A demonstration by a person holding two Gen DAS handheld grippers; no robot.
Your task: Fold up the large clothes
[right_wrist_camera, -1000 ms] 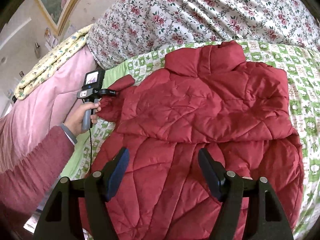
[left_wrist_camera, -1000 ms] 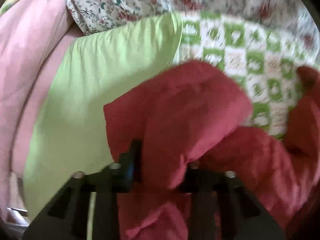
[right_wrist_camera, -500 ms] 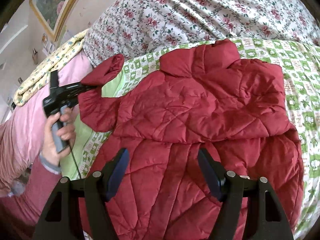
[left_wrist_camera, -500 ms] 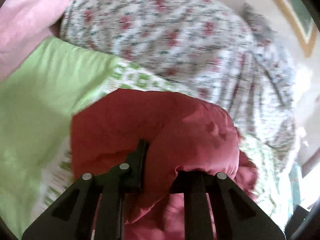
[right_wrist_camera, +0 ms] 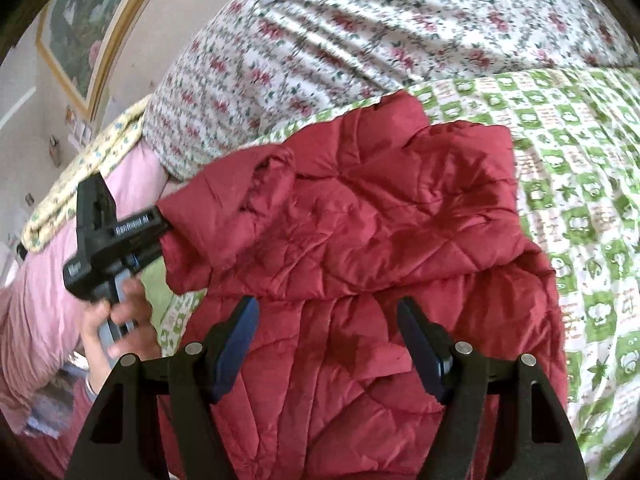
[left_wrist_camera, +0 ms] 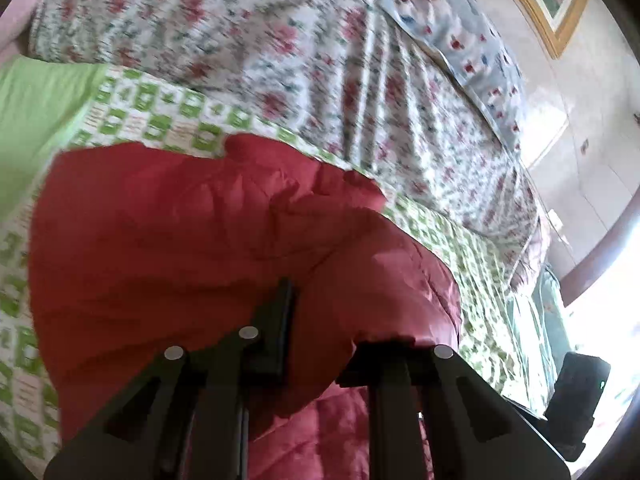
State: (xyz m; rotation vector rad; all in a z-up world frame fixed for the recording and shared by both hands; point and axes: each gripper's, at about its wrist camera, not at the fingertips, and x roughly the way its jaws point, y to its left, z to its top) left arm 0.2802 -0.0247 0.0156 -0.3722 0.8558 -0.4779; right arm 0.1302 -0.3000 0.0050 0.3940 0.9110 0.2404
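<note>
- The red quilted jacket (right_wrist_camera: 360, 264) lies spread on the green-and-white checked bedcover (right_wrist_camera: 580, 184), with its collar end toward the floral duvet (right_wrist_camera: 360, 28) heaped at the far side of the bed.
- The left gripper (right_wrist_camera: 160, 236), held in the person's left hand (right_wrist_camera: 120, 316), sits at the jacket's left edge with its jaws clenched on the sleeve (right_wrist_camera: 208, 232); the sleeve is lifted off the bedcover and turned in over the jacket's body.
- In the left wrist view, the bunched red sleeve (left_wrist_camera: 224, 240) fills the space between that gripper's jaws (left_wrist_camera: 320, 332) and bulges out ahead of them; the picture is motion-blurred.
- The right gripper (right_wrist_camera: 326, 344) hangs over the jacket's lower half, nearer the camera than the folded upper part, jaws released and spread wide, holding nothing; whether they touch the fabric cannot be told.
- A pink blanket (right_wrist_camera: 48, 280) lies left of the jacket, beyond the left hand, and a framed picture (right_wrist_camera: 88, 28) hangs on the wall above it.
</note>
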